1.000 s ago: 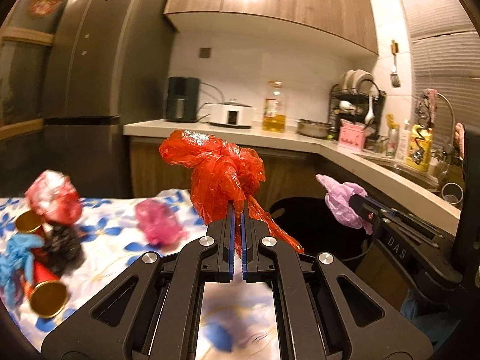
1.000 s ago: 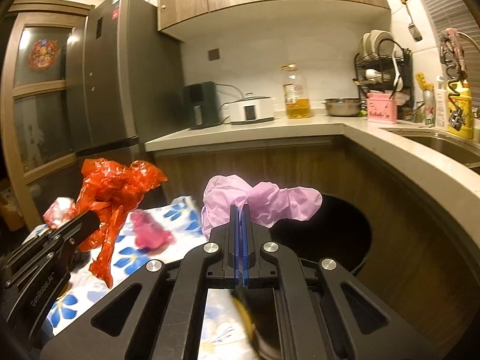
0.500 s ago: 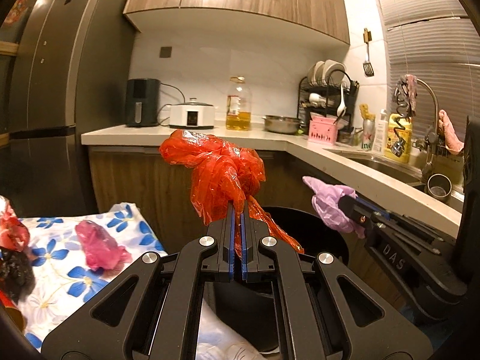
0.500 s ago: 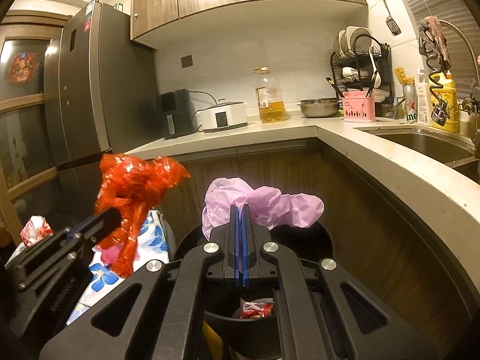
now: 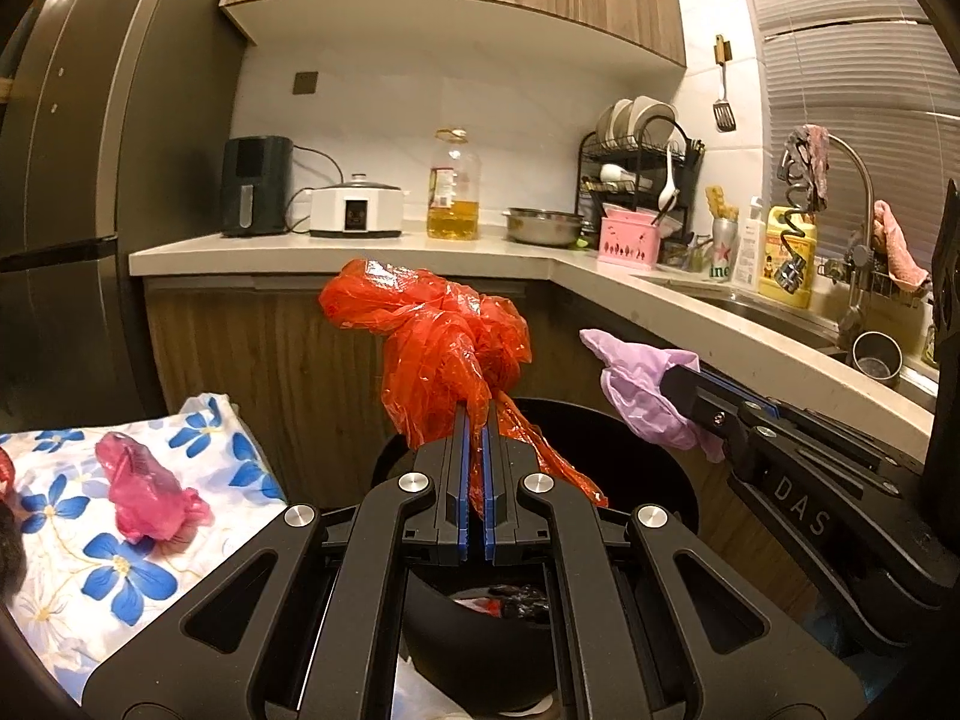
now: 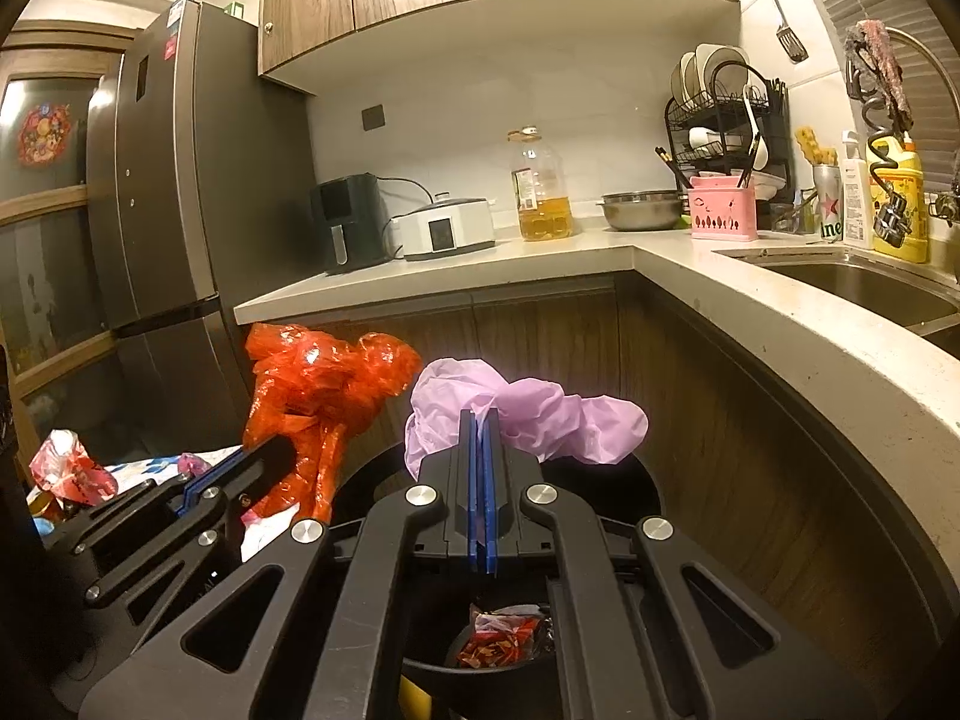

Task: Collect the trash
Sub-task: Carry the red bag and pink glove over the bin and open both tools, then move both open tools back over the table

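oil bottle point(image 5: 454, 186), dish rack point(image 5: 639, 165), fridge point(image 6: 159, 180)

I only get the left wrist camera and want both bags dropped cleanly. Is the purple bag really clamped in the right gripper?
Observer: Yes. The right gripper is shut on the purple bag, which bunches out past its tips.
Operator: Is it over the bin?
Observer: The open bin lies directly below and beyond it.
Operator: What's inside?
Observer: A crumpled red printed wrapper lies at the bottom.
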Motion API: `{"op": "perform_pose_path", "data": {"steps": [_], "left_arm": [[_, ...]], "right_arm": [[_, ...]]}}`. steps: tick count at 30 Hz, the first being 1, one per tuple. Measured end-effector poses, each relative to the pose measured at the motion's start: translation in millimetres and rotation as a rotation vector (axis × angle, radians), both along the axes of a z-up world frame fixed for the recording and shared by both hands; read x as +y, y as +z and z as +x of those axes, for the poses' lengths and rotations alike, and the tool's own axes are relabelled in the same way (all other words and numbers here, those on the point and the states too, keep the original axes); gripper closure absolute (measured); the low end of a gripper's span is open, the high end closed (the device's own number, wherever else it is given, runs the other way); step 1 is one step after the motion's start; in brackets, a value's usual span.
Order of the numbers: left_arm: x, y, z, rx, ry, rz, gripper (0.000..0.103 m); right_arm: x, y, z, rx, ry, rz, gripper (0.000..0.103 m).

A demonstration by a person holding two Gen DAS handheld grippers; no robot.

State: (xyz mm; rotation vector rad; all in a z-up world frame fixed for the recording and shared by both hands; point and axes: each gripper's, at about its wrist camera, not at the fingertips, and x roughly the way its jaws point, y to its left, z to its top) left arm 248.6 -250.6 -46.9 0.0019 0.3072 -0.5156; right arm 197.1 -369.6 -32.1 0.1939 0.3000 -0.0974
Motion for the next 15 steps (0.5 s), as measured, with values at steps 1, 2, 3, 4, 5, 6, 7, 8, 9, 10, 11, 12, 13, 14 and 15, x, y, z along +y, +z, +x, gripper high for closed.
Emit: {"op": "perform_pose_path", "data": {"steps": [1,2,3,4,5,6,7,8,9,10,11,12,13,14,15], "left_arm": [[-0.6,-0.8,0.8,0.001,-0.003,-0.001,0.1],[-1.6,-1.7,1.6,0.004,-0.009,-0.002,0.1],[-2.4,-3.5,3.3,0.007,-0.016,-0.005,0.1],[-3.4,-4.9,4.7,0.011,-0.025,-0.005,0.1],[-3.7,-6.2,6.0,0.015,-0.031,-0.005,0.1],[-5.3,-8.8,8.3,0.025,-0.042,0.002,0.098],[-6.4,-10.6,10.5,0.032,-0.046,0.008,0.094],[-7.0,-12.8,11.7,0.036,-0.047,0.013,0.091],[-6.5,-16.6,13.6,0.042,-0.048,0.016,0.08],[-5.7,-18.9,14.4,0.049,-0.049,0.014,0.066],[-3.1,-21.7,15.2,0.057,-0.042,0.008,0.059],[0.7,-23.7,15.2,0.06,-0.03,-0.004,0.05],[3.9,-24.5,14.4,0.06,-0.02,-0.012,0.047],[8.2,-25.3,13.6,0.061,-0.007,-0.018,0.046],[10.7,-25.6,13.2,0.061,0.004,-0.019,0.042]], "right_arm": [[-1.0,-0.6,1.1,0.002,-0.001,-0.001,0.1],[-1.5,-1.6,2.2,0.004,-0.005,-0.003,0.099],[-2.8,-2.1,3.6,0.008,-0.007,-0.003,0.096],[-3.8,-2.5,5.1,0.014,-0.008,-0.002,0.09],[-5.3,-3.4,6.2,0.021,-0.01,0.004,0.086],[-6.9,-3.6,6.6,0.021,-0.012,0.008,0.083],[-8.5,-3.4,6.6,0.02,-0.013,0.011,0.076],[-9.3,-3.3,5.7,0.017,-0.016,0.014,0.069],[-10.0,-3.4,4.9,0.014,-0.017,0.016,0.066],[-10.8,-3.3,4.4,0.014,-0.021,0.016,0.062],[-11.3,-3.0,4.1,0.014,-0.026,0.017,0.06],[-12.6,-3.1,3.5,0.014,-0.029,0.021,0.059],[-13.3,-3.6,2.9,0.017,-0.032,0.025,0.054],[-13.8,-4.1,2.1,0.019,-0.035,0.029,0.052],[-14.2,-4.7,1.9,0.02,-0.037,0.03,0.051]]}}
